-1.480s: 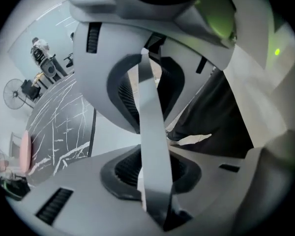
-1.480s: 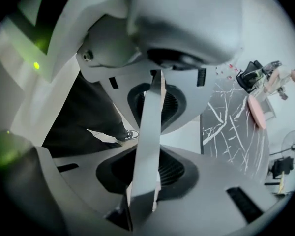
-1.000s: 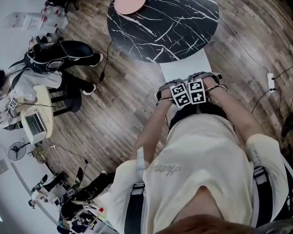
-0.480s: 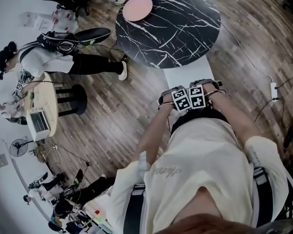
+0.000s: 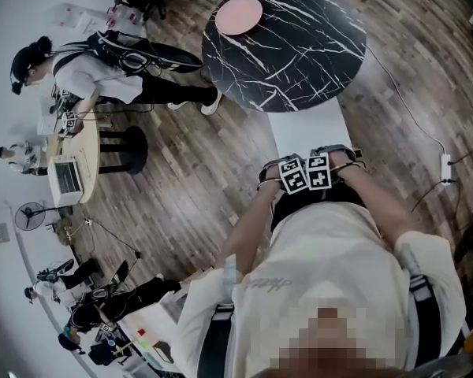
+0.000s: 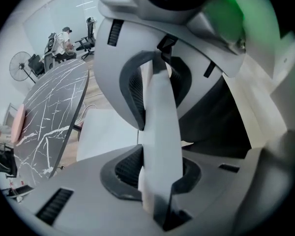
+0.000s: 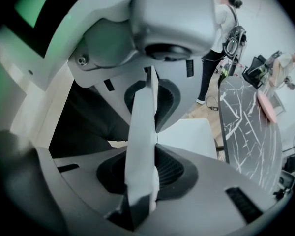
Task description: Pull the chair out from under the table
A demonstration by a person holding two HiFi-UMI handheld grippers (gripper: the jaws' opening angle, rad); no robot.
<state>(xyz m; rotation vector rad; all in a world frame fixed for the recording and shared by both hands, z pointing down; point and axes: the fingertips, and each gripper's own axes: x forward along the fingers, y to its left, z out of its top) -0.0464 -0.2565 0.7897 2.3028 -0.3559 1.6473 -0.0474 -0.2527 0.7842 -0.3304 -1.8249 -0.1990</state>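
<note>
The white chair shows its seat (image 5: 309, 128) sticking out from under the round black marble table (image 5: 288, 42). Both grippers stand side by side at the chair's near end, just in front of my body. My left gripper (image 5: 290, 173) is shut on the thin white top edge of the chair back (image 6: 160, 132). My right gripper (image 5: 322, 169) grips the same chair back edge (image 7: 140, 146). Beyond the jaws lie the chair seat (image 6: 105, 134) (image 7: 191, 134) and the table (image 6: 49, 117) (image 7: 248, 132). The chair's legs are hidden.
A pink plate (image 5: 238, 14) lies on the table's far side. A person (image 5: 102, 73) stands at the left by a small round table with a laptop (image 5: 67, 176) and a black stool (image 5: 122, 150). A power strip (image 5: 447, 168) and cables lie on the wood floor at the right.
Both grippers have moved back toward my body with the chair back, and more of the white seat shows outside the table edge. The person at the left has walked nearer the table.
</note>
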